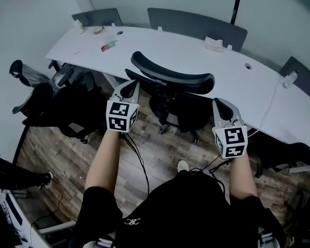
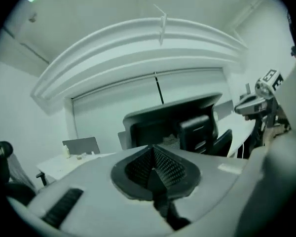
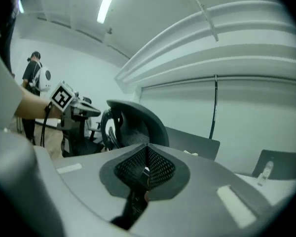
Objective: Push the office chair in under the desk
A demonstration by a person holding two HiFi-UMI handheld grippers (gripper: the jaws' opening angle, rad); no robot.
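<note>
You are holding both grippers out in front of you, facing the black office chair [image 1: 171, 80] at your 12 o'clock. Its seat is sitting tucked under the near edge of the curved white table [image 1: 196, 53], with the backrest standing out toward you. The left gripper [image 1: 130, 87] is hovering at the chair's 8 o'clock and the right gripper [image 1: 220, 105] at its 4 o'clock. Both grippers' jaws are pressing fully together, gripping nothing. Another dark chair [image 1: 57, 94] is sitting at your 10 o'clock.

No readable text. Coded square markers [image 1: 122, 115] on left claw [image 1: 130, 87], right claw [image 1: 221, 103]; shirt logo [image 1: 132, 221] illegible.
</note>
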